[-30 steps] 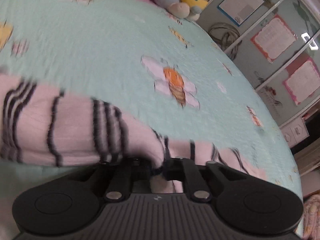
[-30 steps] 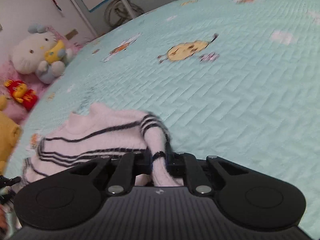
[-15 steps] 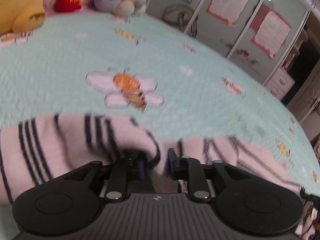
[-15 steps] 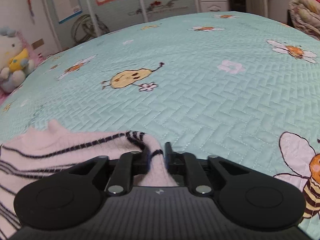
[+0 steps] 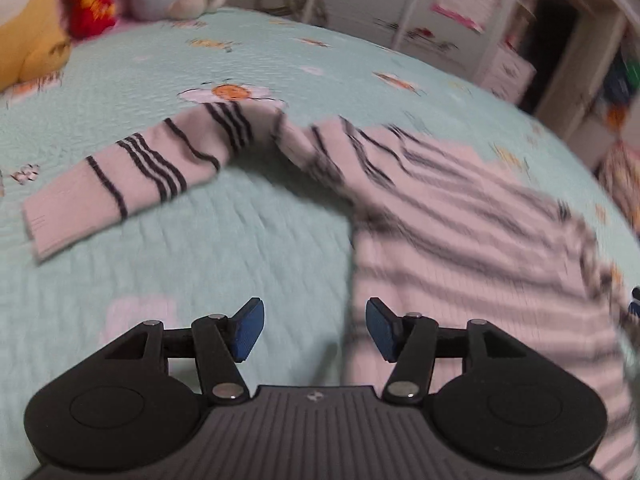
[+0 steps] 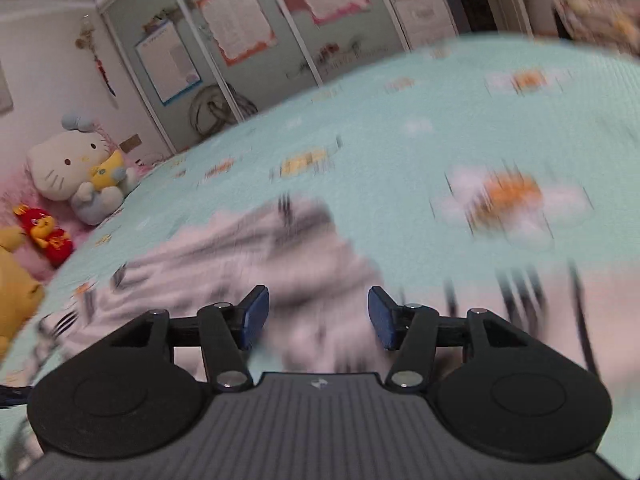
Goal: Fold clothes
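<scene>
Both grippers now stand wide apart at the fingers and hold nothing. Half a second ago each was pinched on a fold of the sweater; both have since let go and drawn back, so the garment has dropped onto the bed.

The left gripper (image 5: 315,328) hovers above the bedspread (image 5: 200,260) with its blue pads (image 5: 249,328) spread. Its right pad sits over the near edge of the sweater (image 5: 460,232), its left pad over bare quilt. From there the sweater spreads away to the right as a broad panel, and one sleeve (image 5: 132,176) reaches out to the left, bent at the middle, its cuff lying flat and well apart from the body.

The right gripper (image 6: 318,316) is likewise open, with the sweater (image 6: 256,248) bunched just beyond and beneath its fingers. This view is heavily blurred by motion, so the folds cannot be read.

The release suggests the garment is laid out rather than folded: it lies open, with the sleeve out to the side.

The sweater is a soft, fuzzy knit, pale pink with thin dark stripes in groups. The bedspread is a mint green quilt stitched in a zigzag pattern, printed with bees and flowers. Plush toys (image 6: 76,172) sit at the far edge, by a wall hung with posters.
</scene>
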Tool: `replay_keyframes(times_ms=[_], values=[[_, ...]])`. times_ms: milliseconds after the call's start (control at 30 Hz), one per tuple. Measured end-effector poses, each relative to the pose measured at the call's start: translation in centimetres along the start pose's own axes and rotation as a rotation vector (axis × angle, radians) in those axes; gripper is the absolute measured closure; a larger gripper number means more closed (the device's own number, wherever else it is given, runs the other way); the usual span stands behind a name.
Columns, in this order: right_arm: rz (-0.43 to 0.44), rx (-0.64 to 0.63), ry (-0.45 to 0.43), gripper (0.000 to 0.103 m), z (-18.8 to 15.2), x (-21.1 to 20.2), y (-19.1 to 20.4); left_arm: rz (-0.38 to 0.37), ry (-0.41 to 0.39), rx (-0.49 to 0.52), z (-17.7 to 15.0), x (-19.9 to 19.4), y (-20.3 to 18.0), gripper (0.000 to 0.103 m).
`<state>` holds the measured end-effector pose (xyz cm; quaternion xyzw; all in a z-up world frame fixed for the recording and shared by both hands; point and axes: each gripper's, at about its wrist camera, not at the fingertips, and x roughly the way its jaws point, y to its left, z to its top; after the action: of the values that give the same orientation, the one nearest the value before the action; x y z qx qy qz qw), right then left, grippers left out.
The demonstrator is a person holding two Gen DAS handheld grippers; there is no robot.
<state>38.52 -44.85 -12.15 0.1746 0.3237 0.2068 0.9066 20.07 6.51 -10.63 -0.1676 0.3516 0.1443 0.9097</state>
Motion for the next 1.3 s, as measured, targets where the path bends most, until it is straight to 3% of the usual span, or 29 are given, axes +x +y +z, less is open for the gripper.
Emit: replay_keyframes(times_ms=[167,300,500,667,800,867,900,967,1000,1067,1200,1300], values=[[0.029,-0.066,0.085,0.048,-7.9,-5.7,2.3,0.011,-0.037,0.111,-4.6,-5.0,-3.0,0.044],[0.039,-0.233,0.084,0.047,-12.2,-9.3,6.5,0.054,-0.052,0.216,-7.5,-8.0,-4.8,0.044],[0.125,-0.400,0.103,0.047,-15.1,-11.6,13.2,0.051,-0.004,0.323,-11.0,-9.1,-6.2,0.042],[0.174,-0.473,0.137,0.046,-17.3,-12.6,17.7,0.043,0.020,0.326,-12.7,-8.3,-6.1,0.043],[0.165,-0.493,0.157,0.040,-18.9,-13.5,18.5,0.033,0.017,0.316,-13.3,-8.0,-5.8,0.044],[0.155,-0.499,0.173,0.040,-19.6,-13.7,18.7,0.006,0.025,0.294,-13.2,-7.8,-5.4,0.047],[0.151,-0.502,0.181,0.040,-19.9,-13.7,18.8,-0.007,0.030,0.283,-13.2,-7.7,-5.3,0.053],[0.142,-0.508,0.198,0.040,-20.4,-13.8,19.1,-0.031,0.038,0.271,-13.0,-7.7,-5.0,0.070],[0.140,-0.510,0.206,0.040,-20.7,-13.7,19.3,-0.051,0.046,0.259,-12.7,-7.8,-4.8,0.093],[0.135,-0.523,0.213,0.040,-21.0,-13.8,19.7,-0.102,0.060,0.201,-11.8,-8.0,-3.9,0.095],[0.109,-0.528,0.215,0.039,-21.0,-13.9,19.7,-0.231,0.033,-0.096,-9.5,-10.2,1.8,0.096],[0.094,-0.485,0.233,0.039,-20.8,-13.7,19.0,-0.220,0.013,-0.304,-9.2,-11.3,7.4,0.096]])
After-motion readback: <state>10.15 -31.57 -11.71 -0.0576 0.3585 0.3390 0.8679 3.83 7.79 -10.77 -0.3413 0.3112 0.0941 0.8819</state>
